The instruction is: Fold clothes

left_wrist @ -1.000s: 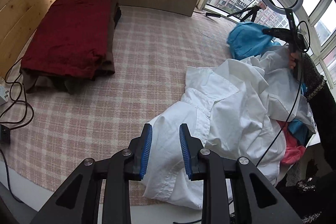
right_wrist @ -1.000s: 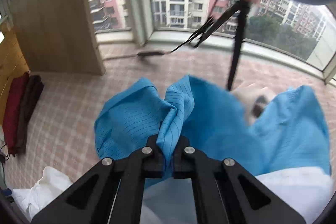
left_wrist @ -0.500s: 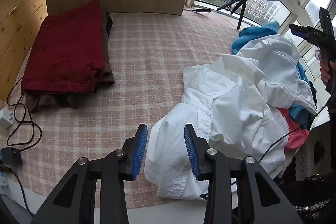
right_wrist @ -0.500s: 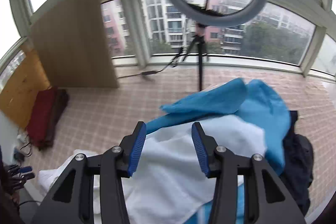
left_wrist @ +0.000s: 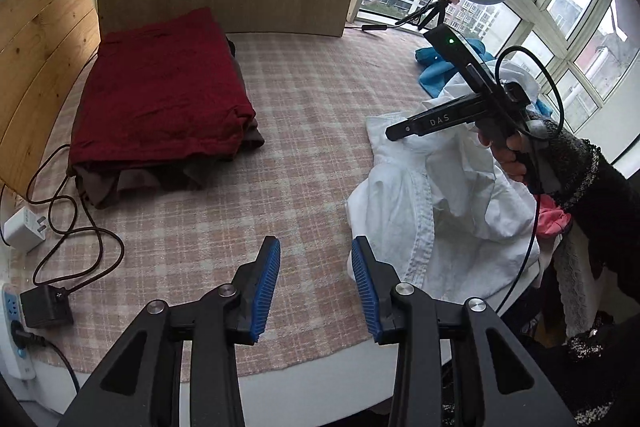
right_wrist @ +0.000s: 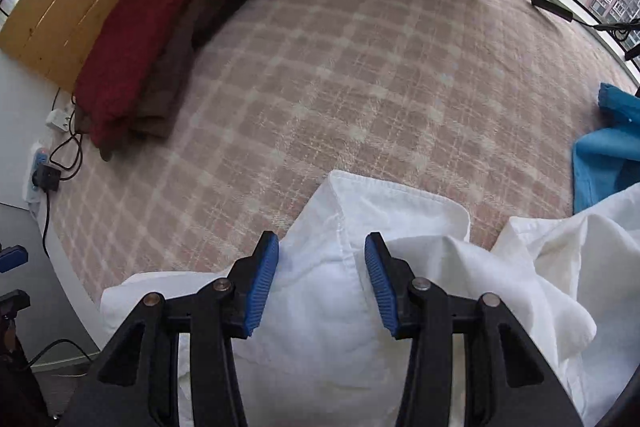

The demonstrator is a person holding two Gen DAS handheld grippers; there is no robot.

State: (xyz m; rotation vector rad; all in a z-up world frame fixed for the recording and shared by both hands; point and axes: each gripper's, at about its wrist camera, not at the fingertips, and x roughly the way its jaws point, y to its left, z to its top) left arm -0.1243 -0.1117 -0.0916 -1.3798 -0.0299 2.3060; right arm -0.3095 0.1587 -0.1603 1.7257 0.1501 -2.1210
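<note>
Pickup step: left gripper (left_wrist: pixel 316 279) released over bare blanket (left_wrist: pixel 320 99); right gripper (right_wrist: pixel 322 279), narrowing but ungripped, must clamp the white shirt (right_wrist: pixel 340 307).

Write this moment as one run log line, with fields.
step: reach for white shirt | left gripper: open, empty | right gripper: open over shirt, closing | folded: red pile

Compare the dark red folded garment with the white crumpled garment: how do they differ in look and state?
The dark red folded garment lies flat and squared on top of a stack of brownish clothes; the white crumpled garment lies loose, rumpled and unfolded. The red one sits by the wooden boards, the white one nearer the window side, under the right gripper. Both rest on the pink checked cover.
</note>
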